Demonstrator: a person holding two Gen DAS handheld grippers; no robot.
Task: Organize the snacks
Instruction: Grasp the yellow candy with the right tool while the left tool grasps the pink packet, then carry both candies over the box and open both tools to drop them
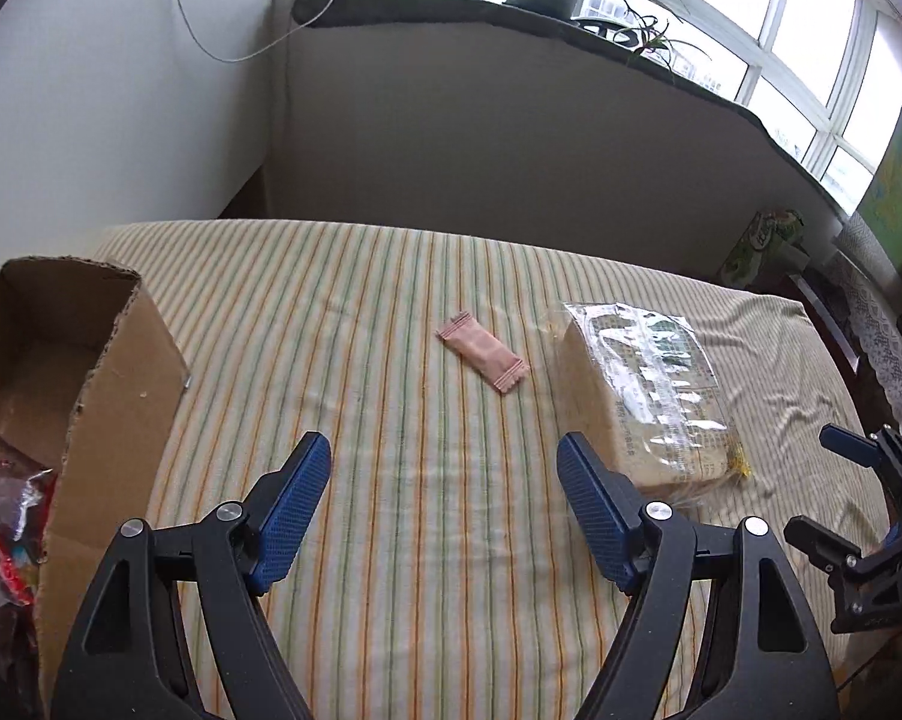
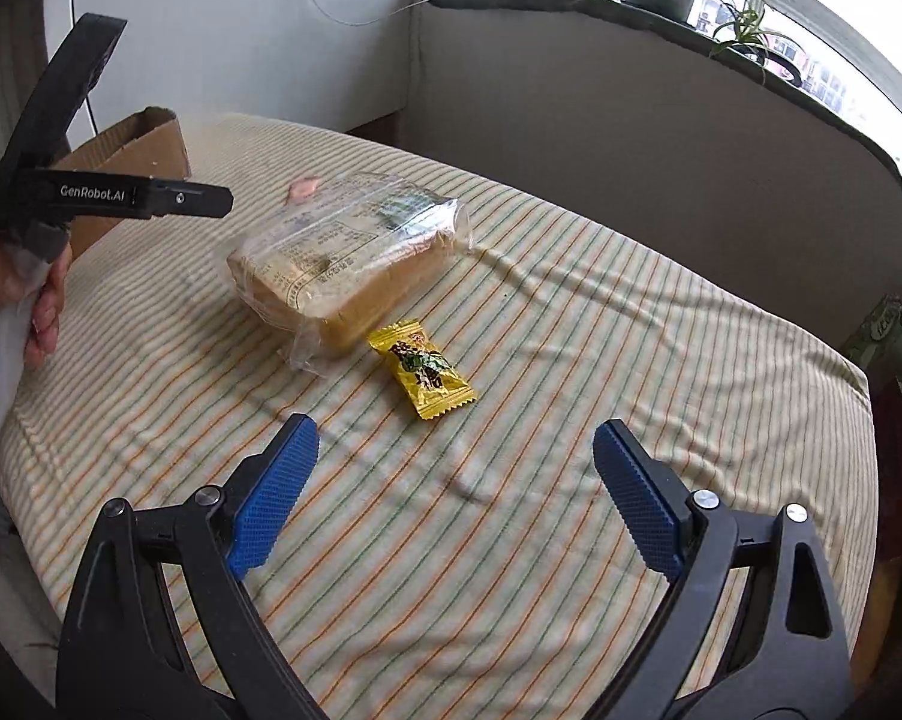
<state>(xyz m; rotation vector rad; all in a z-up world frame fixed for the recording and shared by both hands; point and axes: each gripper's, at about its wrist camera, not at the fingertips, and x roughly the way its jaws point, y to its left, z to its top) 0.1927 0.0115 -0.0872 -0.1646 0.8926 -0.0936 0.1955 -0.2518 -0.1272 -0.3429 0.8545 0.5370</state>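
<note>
While three snacks are still lying loose on the striped yellow-and-green cloth [image 1: 391,510], both grippers are being held low over it with nothing between their blue pads. The left gripper [image 1: 442,468] is being kept wide apart and is being aimed at the small pink foil-wrapped bar [image 1: 482,358], which is lying flat near the middle of the cloth, well ahead of the fingertips. The right gripper [image 2: 454,456] is likewise being held spread and empty, and is being pointed at the yellow crimped-end candy wrapper [image 2: 424,369], which is lying just beside the near corner of the clear plastic bag of sliced bread [image 2: 343,258]. Each tool is apparently being lined up on the snack nearest its own side, so that the arms are not being crossed.

At the left edge, the open brown cardboard box [image 1: 115,360] is being used as the collecting place: shiny red and silver packets [image 1: 1,522] are already lying inside it. The box is being kept close to the left gripper, probably so that carrying is being kept short. Sorting is judged to be partly done.
</note>
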